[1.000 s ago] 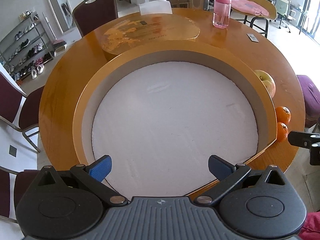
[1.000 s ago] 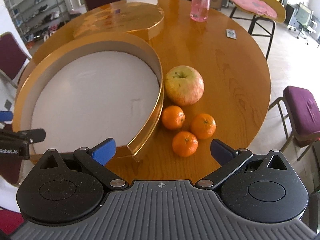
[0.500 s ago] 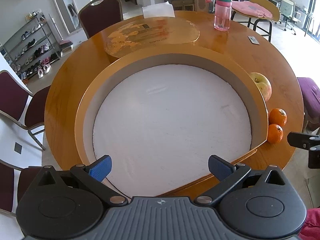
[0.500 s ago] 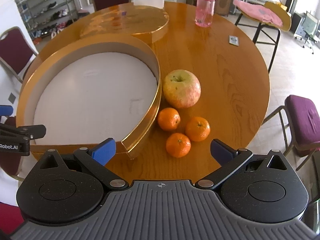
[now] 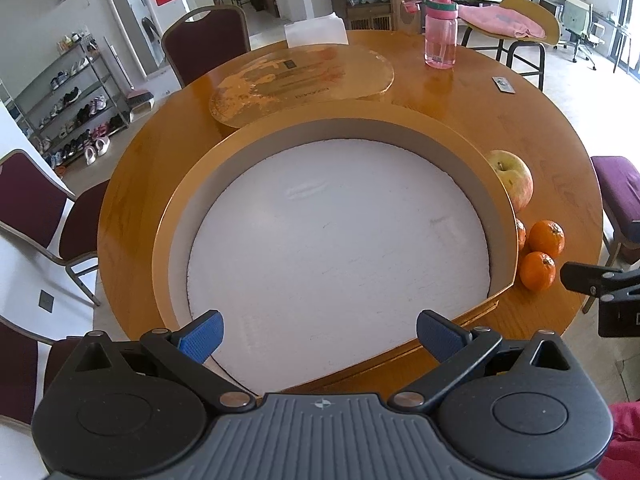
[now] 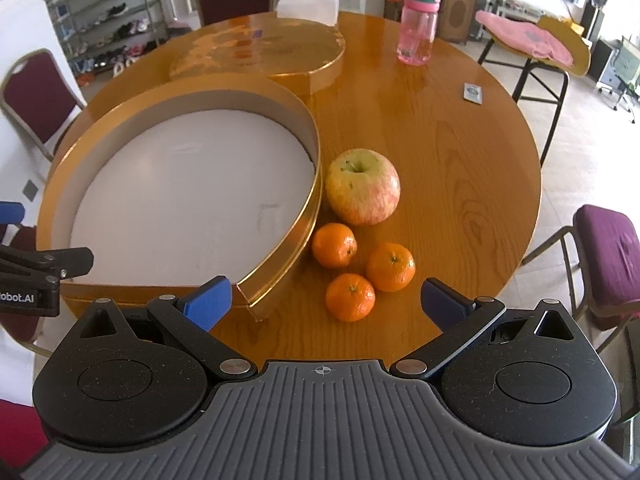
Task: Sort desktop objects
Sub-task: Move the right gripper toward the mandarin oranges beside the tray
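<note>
Both grippers pulled back from the table (image 6: pixel 460 152) versus earlier; left gripper (image 5: pixel 318 334) and right gripper (image 6: pixel 326 304) held level, fingers apart, empty.

Bare box floor (image 5: pixel 340 248); fruit crowding its gold wall (image 6: pixel 308 216).

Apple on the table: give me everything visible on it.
The apple is one large whole fruit, yellow-green with red streaks on the lower sides and a brown stem in a dimple on top. It sits upright on the wooden table, right beside the curved gold wall of the open box; contact there can't be judged. Three oranges lie just nearer the camera; the closest orange sits just below it. Neither gripper touches it. From the left wrist view, the box wall hides part of it.
</note>
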A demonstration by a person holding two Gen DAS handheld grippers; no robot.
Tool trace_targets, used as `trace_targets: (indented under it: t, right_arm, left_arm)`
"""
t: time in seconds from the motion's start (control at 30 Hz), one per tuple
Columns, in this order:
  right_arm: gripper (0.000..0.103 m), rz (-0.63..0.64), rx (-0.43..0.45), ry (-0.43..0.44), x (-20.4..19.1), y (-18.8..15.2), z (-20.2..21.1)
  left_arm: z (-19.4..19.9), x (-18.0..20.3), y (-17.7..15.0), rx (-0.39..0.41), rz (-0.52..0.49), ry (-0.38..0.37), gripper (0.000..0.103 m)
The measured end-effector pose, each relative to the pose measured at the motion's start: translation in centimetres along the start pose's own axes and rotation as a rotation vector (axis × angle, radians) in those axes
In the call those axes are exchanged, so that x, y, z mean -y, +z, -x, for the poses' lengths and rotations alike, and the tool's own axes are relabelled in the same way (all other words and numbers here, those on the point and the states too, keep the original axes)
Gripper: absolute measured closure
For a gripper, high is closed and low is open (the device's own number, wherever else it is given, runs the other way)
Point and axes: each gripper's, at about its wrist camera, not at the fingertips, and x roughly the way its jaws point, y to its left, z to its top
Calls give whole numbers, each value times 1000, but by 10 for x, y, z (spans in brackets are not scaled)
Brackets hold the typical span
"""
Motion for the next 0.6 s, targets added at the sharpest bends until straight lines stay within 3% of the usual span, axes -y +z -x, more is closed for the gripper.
trace_targets:
  t: [0.6]
  right_arm:
    - [0,6,0,31,10,4,-6]
  left_arm:
    - [2,18,6,-6,-59,9,0]
